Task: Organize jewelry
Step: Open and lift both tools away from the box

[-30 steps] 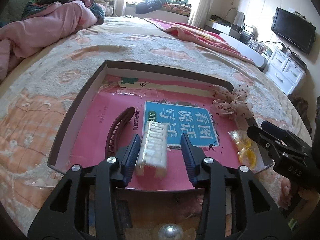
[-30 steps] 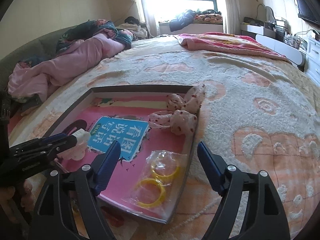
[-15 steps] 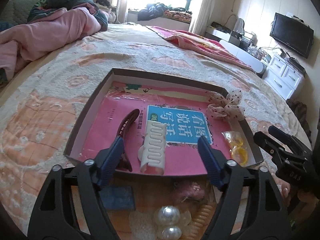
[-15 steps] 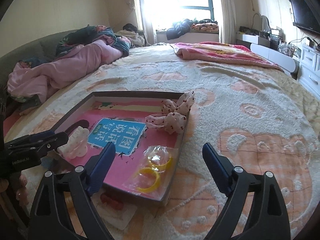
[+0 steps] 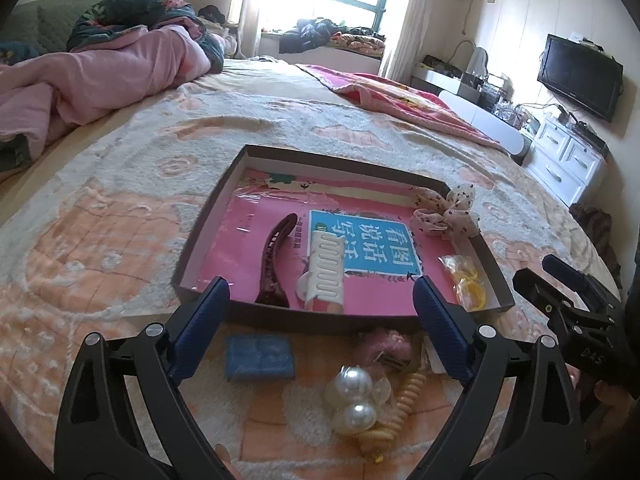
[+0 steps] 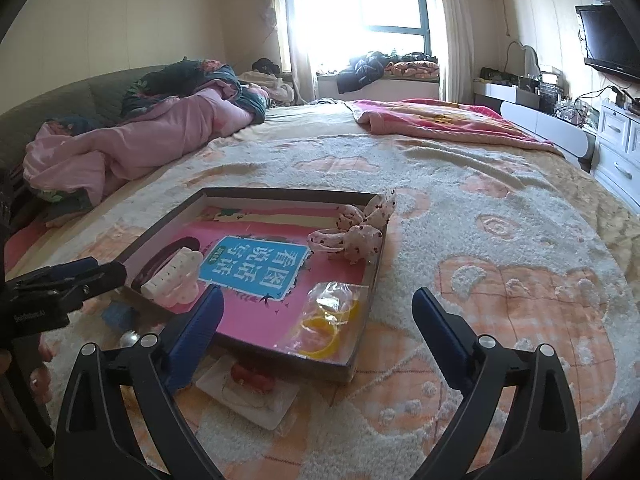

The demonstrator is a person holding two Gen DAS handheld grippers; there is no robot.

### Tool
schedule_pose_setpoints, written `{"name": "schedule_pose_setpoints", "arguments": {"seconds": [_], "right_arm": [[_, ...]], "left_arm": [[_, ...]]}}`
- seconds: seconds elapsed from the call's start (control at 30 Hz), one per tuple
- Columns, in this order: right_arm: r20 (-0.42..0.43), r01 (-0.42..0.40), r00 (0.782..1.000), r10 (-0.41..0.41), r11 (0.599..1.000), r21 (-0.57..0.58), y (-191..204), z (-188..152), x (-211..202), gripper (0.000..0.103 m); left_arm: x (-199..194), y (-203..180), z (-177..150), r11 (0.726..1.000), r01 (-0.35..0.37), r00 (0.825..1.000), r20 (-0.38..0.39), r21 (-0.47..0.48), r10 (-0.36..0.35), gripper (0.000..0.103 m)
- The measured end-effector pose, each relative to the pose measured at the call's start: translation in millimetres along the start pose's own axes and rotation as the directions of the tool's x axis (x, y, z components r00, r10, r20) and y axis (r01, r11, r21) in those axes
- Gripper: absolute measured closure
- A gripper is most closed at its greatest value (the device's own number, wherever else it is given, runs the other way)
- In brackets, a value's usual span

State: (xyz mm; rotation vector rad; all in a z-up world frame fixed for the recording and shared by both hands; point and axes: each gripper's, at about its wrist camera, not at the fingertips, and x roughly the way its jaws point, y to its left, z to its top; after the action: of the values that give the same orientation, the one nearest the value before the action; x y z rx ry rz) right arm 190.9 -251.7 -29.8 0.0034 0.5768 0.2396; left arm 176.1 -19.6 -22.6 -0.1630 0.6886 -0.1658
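**Both claws spreading, tray loaded**

We see the shallow box (image 5: 202, 236) on the bedspread (image 5: 100, 216). Left to right inside: dark hair clip (image 5: 276, 256), white claw clip (image 5: 326, 270), dotted bow (image 5: 446, 214), bagged yellow rings (image 5: 468, 284). Our left gripper (image 5: 322, 318) is opening, nothing between its jaws. Our right gripper (image 6: 316, 330) is opening too, empty, above the box's near corner.

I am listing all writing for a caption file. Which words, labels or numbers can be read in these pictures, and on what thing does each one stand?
"看图说话写话": large white characters on the blue panel of the pink book in the tray.
"DAS": on the right gripper body, left wrist view; only partly clear.
Small line left of the panel: too small to read.
White label on the left gripper body, right wrist view: too blurred to read.
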Motion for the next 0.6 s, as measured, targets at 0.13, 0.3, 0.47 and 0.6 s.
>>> {"name": "schedule_pose_setpoints", "arguments": {"seconds": [0.13, 0.3, 0.47, 0.6], "right_arm": [[0.005, -0.003, 1.0, 0.003, 1.0, -0.001, 0.3, -3.9, -7.1, 0.011], [0.013, -0.01, 1.0, 0.01, 1.0, -0.004, 5.3, -6.7, -14.0, 0.011], [0.01, -0.024, 1.0, 0.024, 1.0, -0.018, 12.4, -10.6, -17.6, 0.011], [0.003, -0.043, 0.999, 0.043, 0.999, -0.03, 19.9, -13.2, -19.4, 0.01]], "left_arm": [[-7.2, 8.7, -1.5, 1.0, -0.006, 1.0, 0.008, -0.01, 0.006, 0.019], [-15.3, 19.0, -4.2, 1.0, -0.017, 1.0, 0.013, -0.025, 0.017, 0.019], [-22.1, 27.0, -7.3, 0.999, -0.031, 0.999, 0.016, -0.033, 0.031, 0.019], [-25.7, 32.7, -10.9, 0.999, -0.044, 0.999, 0.012, -0.032, 0.044, 0.019]]}}
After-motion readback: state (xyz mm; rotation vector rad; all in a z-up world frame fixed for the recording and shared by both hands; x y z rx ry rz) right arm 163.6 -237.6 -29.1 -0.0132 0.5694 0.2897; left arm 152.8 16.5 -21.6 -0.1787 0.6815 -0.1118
